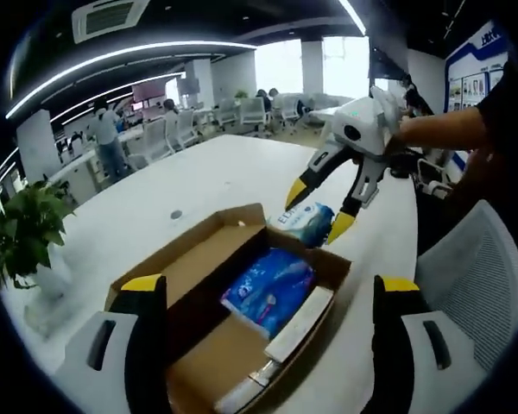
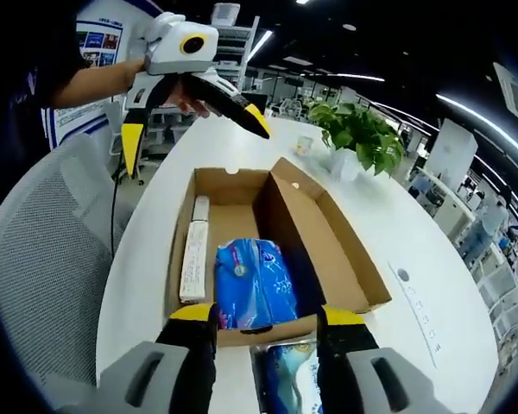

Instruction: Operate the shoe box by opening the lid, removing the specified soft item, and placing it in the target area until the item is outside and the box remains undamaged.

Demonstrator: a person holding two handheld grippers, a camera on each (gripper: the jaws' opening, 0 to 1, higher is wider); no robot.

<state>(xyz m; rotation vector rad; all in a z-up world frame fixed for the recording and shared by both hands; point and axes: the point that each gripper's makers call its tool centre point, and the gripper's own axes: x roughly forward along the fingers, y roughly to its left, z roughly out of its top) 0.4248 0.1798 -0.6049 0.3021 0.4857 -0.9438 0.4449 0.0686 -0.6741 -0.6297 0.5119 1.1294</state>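
An open brown shoe box (image 1: 209,369) (image 2: 332,226) lies on the white table (image 1: 216,172) (image 2: 151,224), its lid folded back. Inside it rest a blue soft pack (image 1: 268,291) (image 2: 254,285) and a long white strip (image 1: 300,323) (image 2: 193,252). A second blue-and-white soft pack (image 1: 308,222) (image 2: 285,375) lies on the table just outside the box's end wall. My right gripper (image 1: 318,210) (image 2: 267,316) straddles this pack with its jaws open and a gap showing on one side. My left gripper (image 1: 271,284) (image 2: 195,129) hovers over the box's opposite end, open wide and holding nothing.
A potted plant (image 1: 26,226) (image 2: 359,131) and a small cup (image 2: 304,145) stand on the table beyond the box. A grey mesh chair (image 1: 476,276) (image 2: 43,259) sits at the table's edge beside the person's arm (image 1: 436,129) (image 2: 91,82). People and desks fill the office behind.
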